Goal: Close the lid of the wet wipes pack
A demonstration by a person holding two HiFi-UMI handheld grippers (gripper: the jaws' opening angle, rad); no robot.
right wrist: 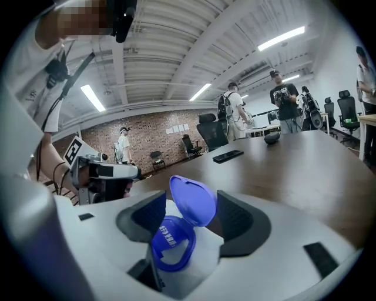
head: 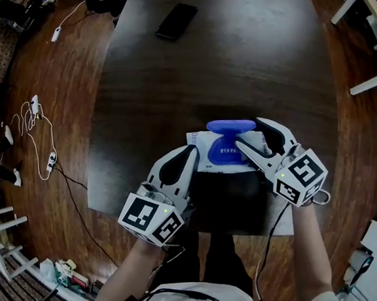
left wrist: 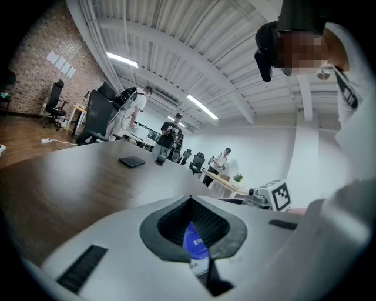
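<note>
the wet wipes pack (head: 199, 141) is lying on the dark tabletop (head: 220, 58) near its close edge, low in the middle of the head view, with its long side running left to right across the frame. its blue lid (head: 231, 127) is standing open, the flap tipped toward the upper part of the frame, away from me, so the hinge seems to be on the far side.

i am holding my right gripper (head: 247, 133) with its fingers (right wrist: 238, 220) spread to either side of the pack, pinching nothing. in the right gripper view the raised flap is rising between them, just above the blue ring of the opening. my left gripper (head: 192, 154) is sitting at the pack's left edge with its fingers pressed together at the tips. i cannot tell whether they are nipping the wrapper.

the right gripper is the nearer one to the flap. i am judging that closing means pressing the flap down toward me onto the ring.
</note>
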